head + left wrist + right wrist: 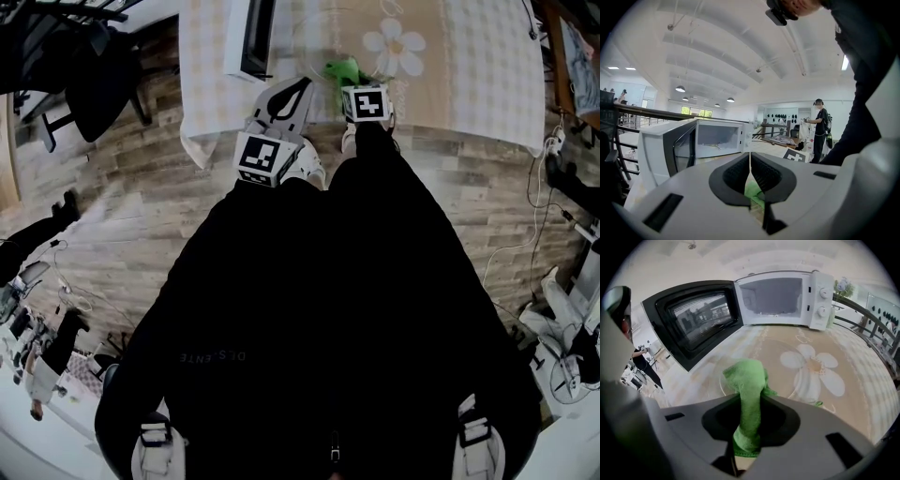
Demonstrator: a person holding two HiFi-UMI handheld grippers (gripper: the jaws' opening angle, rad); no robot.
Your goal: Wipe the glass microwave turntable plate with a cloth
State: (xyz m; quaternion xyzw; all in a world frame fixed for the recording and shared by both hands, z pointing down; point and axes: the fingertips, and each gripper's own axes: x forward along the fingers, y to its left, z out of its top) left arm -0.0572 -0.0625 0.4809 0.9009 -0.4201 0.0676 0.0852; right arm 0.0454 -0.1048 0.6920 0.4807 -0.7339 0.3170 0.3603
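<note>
The glass turntable plate (319,26) lies flat on the flower-print tablecloth in front of the microwave; its rim (723,380) shows only faintly in the right gripper view. My right gripper (356,82) (749,401) is shut on a green cloth (342,69) (747,378), which stands up between the jaws at the plate's near edge. My left gripper (292,86) (750,161) hovers just left of it near the table's front edge. Its jaws are pressed together with nothing seen between them. The green cloth (753,192) shows below them.
A white microwave (249,37) (787,296) (710,138) stands at the back of the table (469,84) with its door (696,319) swung open to the left. A dark chair (98,70) stands left of the table. Cables (539,206) run over the floor at right. A person (819,129) stands far off.
</note>
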